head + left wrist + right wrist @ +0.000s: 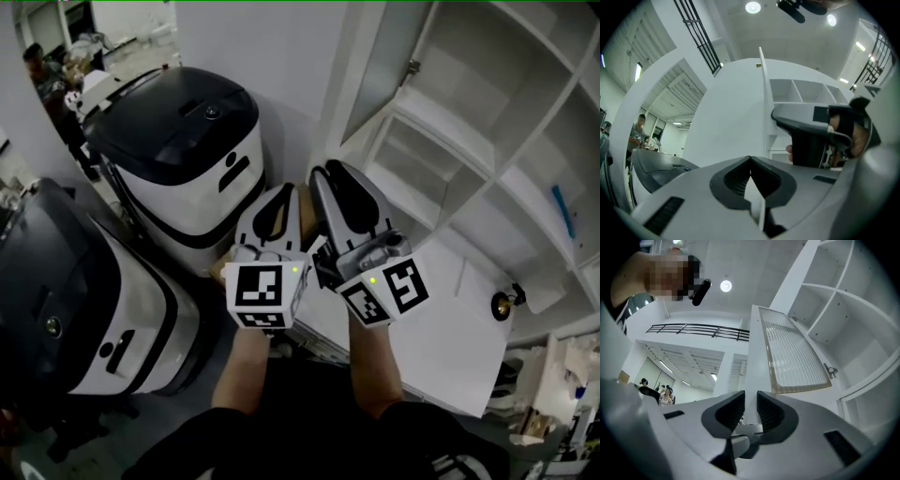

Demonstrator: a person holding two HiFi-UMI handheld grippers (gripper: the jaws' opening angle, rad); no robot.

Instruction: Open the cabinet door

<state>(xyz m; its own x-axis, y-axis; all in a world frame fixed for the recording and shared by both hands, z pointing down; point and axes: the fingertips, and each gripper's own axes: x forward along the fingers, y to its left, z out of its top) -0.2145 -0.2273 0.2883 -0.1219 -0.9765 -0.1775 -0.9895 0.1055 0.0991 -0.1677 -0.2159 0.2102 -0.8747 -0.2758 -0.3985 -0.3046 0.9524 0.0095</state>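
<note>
The left hand-held gripper (750, 158) is held pressed together, the right hand-held gripper (750, 393) slightly spread; the ribbed-glass cabinet door (797, 357) is swung open from white shelves (450, 131).

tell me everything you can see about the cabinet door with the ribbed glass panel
The glass-panel door is white, with a big ribbed, frosted-looking pane set in a thin tan rim. It stands swung open from the white cabinet, held along its far side by two small metal hinges. Its narrow free edge runs down into the gap between the right gripper's parted jaws; whether the pads touch it I cannot tell. No handle shows on this face.
</note>
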